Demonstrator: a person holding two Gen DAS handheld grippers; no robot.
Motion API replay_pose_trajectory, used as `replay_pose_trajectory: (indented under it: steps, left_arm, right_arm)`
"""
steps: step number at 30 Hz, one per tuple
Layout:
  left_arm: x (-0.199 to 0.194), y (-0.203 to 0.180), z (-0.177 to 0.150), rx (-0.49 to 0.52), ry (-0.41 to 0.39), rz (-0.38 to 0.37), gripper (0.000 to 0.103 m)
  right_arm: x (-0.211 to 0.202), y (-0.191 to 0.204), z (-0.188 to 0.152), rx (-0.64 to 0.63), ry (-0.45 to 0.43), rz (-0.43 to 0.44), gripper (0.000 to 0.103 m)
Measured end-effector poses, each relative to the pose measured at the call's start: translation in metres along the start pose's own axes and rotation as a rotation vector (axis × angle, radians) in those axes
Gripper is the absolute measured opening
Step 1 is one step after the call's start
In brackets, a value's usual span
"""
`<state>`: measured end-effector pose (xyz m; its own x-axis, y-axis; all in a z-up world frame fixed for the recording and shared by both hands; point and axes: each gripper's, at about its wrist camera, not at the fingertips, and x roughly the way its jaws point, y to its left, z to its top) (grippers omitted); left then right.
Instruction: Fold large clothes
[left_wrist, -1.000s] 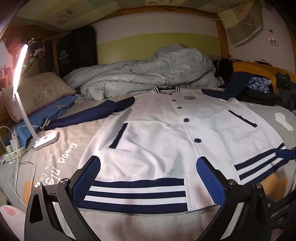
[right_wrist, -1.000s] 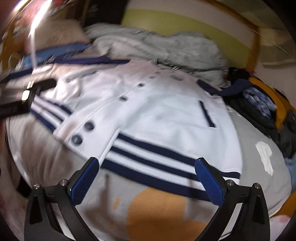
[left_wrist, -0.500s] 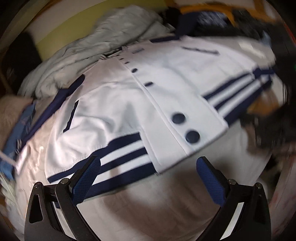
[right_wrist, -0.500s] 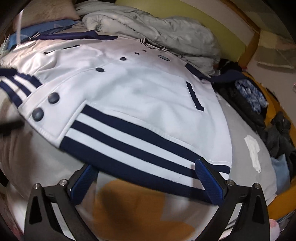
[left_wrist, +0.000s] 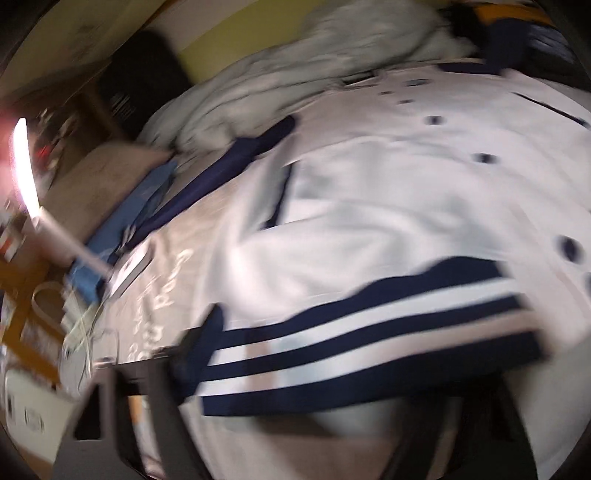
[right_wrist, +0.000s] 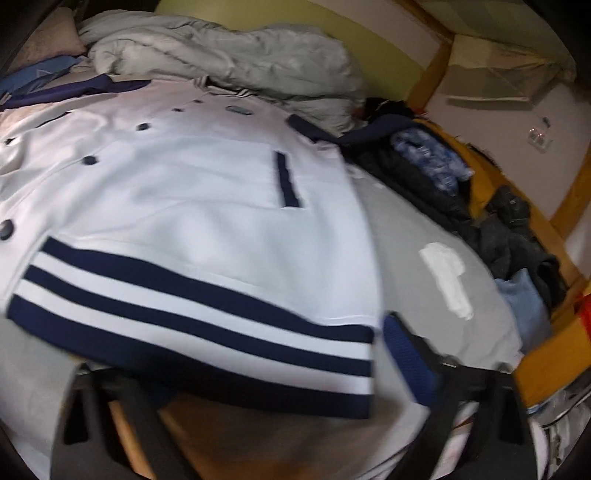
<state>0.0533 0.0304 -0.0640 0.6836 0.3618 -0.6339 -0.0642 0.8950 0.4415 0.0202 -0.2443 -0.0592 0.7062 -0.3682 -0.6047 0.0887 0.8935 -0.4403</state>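
A white jacket (left_wrist: 388, 206) with navy sleeves and buttons lies front-up and spread flat on the bed. Its navy-and-white striped hem (left_wrist: 369, 332) faces me. My left gripper (left_wrist: 295, 369) is at the hem's left corner with its jaws closing. The left pad (left_wrist: 207, 343) sits at the corner; the other finger is hidden under the cloth, and the picture is blurred. My right gripper (right_wrist: 291, 369) is at the right corner of the hem (right_wrist: 203, 314), jaws also closing. Its right pad (right_wrist: 406, 354) stands just beside the corner, the left finger under the fabric.
A grey duvet (right_wrist: 221, 55) is bunched behind the jacket. A lit desk lamp (left_wrist: 26, 166), a pillow (left_wrist: 107, 177) and cables (left_wrist: 81, 332) lie to the left. Dark clothes (right_wrist: 443, 177) are piled to the right, beside the wooden bed frame (right_wrist: 554, 350).
Both grippers have dropped to the jacket's hem and swung outward, left to the left corner, right to the right corner. Their jaws have narrowed, and the hem now lies over the fingers.
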Motion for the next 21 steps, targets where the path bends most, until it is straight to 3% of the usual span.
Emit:
replay_pose_trajectory:
  steps: [1,3,5,10,16,21]
  left_arm:
    - [0.003,0.010,0.001,-0.036,0.015,0.000,0.044]
    - [0.001,0.028,0.005,-0.109,0.002,-0.036,0.034]
    - [-0.009,0.042,0.015,-0.158,-0.036,-0.074,0.026]
    - [-0.020,0.058,0.065,-0.125,-0.082,-0.094,0.026]
    - [0.034,0.046,0.127,-0.055,0.018,-0.126,0.026]
    - [0.089,0.030,0.146,-0.019,0.099,-0.104,0.028]
  right_arm:
    - [-0.001,-0.003,0.001,0.002,-0.009,0.006,0.063]
    - [-0.007,-0.010,0.004,0.031,-0.032,0.067,0.027]
    - [-0.014,-0.015,0.008,0.049,-0.065,0.094,0.025]
    - [-0.026,-0.024,0.052,-0.003,-0.136,0.078,0.022]
    - [0.023,-0.030,0.110,0.003,-0.054,0.131,0.022]
    - [0.082,-0.024,0.131,0.004,0.053,0.161,0.022]
